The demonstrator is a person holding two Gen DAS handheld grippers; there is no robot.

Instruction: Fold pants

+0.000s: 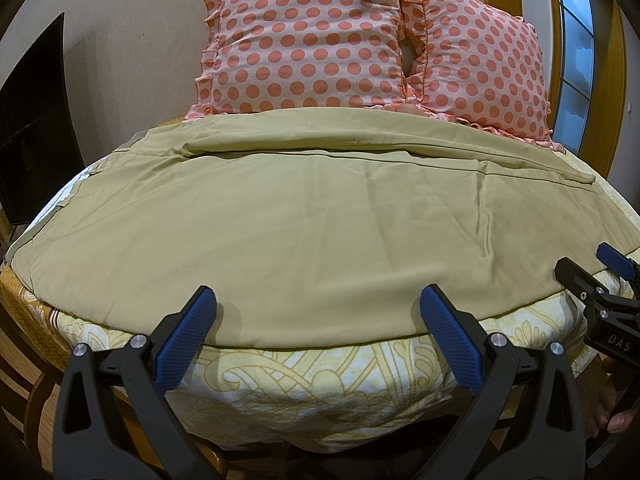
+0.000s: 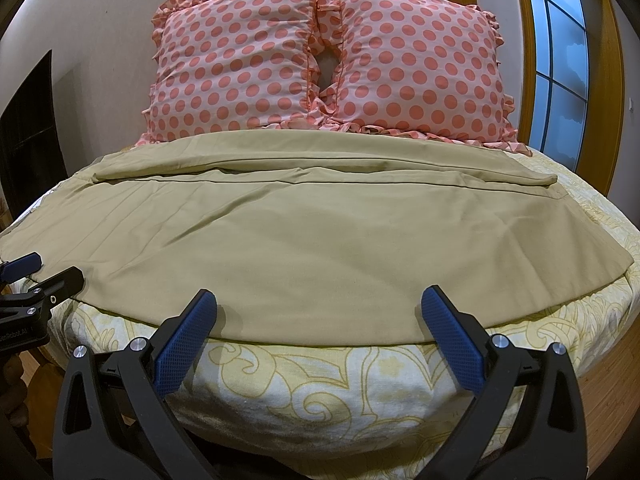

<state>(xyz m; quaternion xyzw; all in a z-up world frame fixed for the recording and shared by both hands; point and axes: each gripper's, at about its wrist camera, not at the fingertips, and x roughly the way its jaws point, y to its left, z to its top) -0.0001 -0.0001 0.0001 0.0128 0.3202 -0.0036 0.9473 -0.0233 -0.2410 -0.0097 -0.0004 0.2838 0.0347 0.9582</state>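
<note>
My left gripper point(image 1: 318, 300) and right gripper point(image 2: 319, 300) hover released, ribbed blue fingers point(image 1: 187, 340) spread, before smooth khaki pants point(image 1: 300, 220) on a paisley-printed bed point(image 2: 320, 376).

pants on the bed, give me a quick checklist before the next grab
1. Left gripper open: ok, jaws spread wide over the near hem.
2. Right gripper open: ok, jaws equally wide.
3. Nothing held yet: ok, both sets of blue pads sit apart from the cloth edge.
4. Pants laid flat: ok, spread across the bed sheet with only light creases; one long fold ridge runs along the far side.
5. Far edge free of the pillows: cannot tell, the cloth reaches right up to them.
6. Grippers spaced along the near edge: ok, each shows at the side of the other's view, well apart.
</note>
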